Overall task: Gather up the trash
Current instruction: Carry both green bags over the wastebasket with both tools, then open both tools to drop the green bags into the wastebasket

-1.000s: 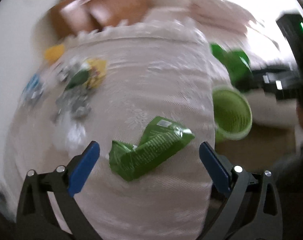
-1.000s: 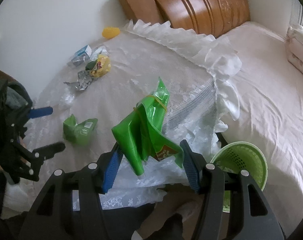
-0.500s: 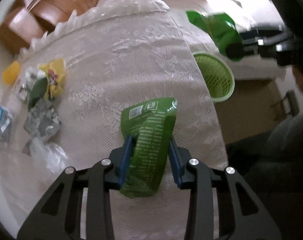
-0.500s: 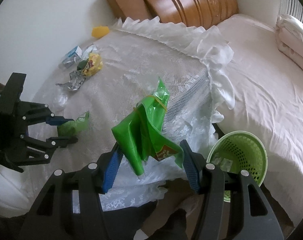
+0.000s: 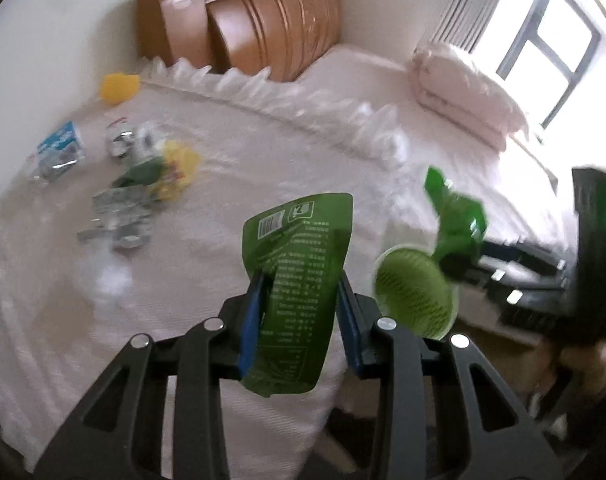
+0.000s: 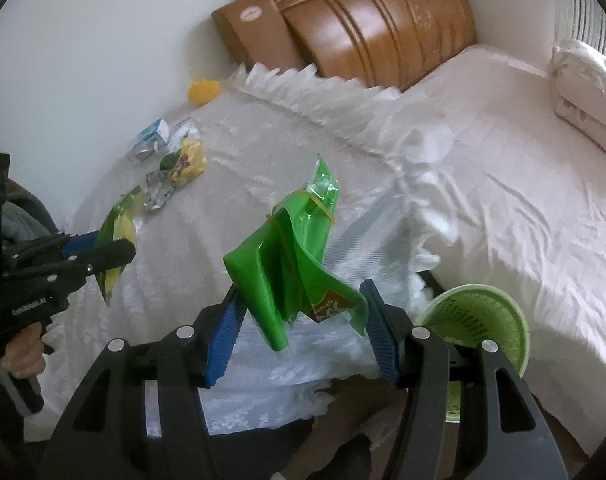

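Note:
My left gripper [image 5: 299, 296] is shut on a dark green snack pouch [image 5: 299, 264] and holds it in the air above the lace-covered bed. It also shows at the left of the right wrist view [image 6: 103, 248]. My right gripper [image 6: 303, 312] is shut on a bright green folded wrapper [image 6: 295, 264] bound with a rubber band, held above the bed's edge. A green mesh trash basket [image 6: 487, 320] stands on the floor by the bed, to the right of both grippers; it also shows in the left wrist view [image 5: 415, 292].
More trash lies on the far left of the bed: a yellow wrapper [image 5: 179, 168], foil pieces [image 5: 119, 216], a blue-and-white carton [image 5: 61, 148], a yellow lump [image 5: 119, 86]. A wooden headboard [image 6: 375, 28] stands behind, a folded pink quilt [image 5: 463, 88] at the right.
My left gripper closed on the dark green pouch, lifted it off the bed and swung toward the basket. My right gripper kept holding the bright green wrapper and drifted slightly.

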`<state>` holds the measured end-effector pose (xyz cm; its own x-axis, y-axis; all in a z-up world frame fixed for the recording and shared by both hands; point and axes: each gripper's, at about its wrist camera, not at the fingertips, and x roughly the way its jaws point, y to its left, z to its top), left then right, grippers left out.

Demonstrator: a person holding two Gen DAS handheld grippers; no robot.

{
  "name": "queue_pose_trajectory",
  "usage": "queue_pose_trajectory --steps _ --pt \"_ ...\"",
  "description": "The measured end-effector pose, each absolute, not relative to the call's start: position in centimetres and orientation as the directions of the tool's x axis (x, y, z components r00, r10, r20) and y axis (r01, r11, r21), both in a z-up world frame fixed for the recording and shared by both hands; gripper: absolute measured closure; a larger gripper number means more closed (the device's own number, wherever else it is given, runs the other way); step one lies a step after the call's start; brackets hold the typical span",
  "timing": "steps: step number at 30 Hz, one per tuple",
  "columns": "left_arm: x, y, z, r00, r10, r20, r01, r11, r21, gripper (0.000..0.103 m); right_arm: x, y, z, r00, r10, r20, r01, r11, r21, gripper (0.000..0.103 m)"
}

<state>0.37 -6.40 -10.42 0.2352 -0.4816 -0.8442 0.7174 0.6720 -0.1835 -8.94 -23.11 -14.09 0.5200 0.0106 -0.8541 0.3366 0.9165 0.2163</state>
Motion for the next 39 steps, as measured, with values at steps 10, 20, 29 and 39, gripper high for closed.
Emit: queue_pose_trajectory --steps 10,20,29,39 --pt "-7.6 -19.2 -11.1 0.098 -0.522 -0.847 0.822 0.523 -0.227 0.069 -18.7 -31.1 -13.2 0.474 -0.149 -0.868 0.521 0.842 0.140 0.044" --pt "-13.4 -32.6 -19.8 -0.107 -0.387 -0.916 0.888 0.377 -0.263 0.068 -27.7 -38.3 -14.6 0.405 -0.229 -0.885 0.682 0.720 0.126 0.044" --pt "-14.6 -37.1 -23.8 -0.086 -0.310 -0.947 0.900 0.383 -0.207 0.033 -29.8 -41.6 -16.3 0.396 -0.217 -0.892 0.714 0.684 0.151 0.044" --pt "-12.3 -33.8 -18.9 0.025 -0.400 -0.916 0.875 0.452 -0.173 0.012 -27.2 -42.4 -19.0 0.384 -0.167 -0.908 0.692 0.703 0.163 0.044"
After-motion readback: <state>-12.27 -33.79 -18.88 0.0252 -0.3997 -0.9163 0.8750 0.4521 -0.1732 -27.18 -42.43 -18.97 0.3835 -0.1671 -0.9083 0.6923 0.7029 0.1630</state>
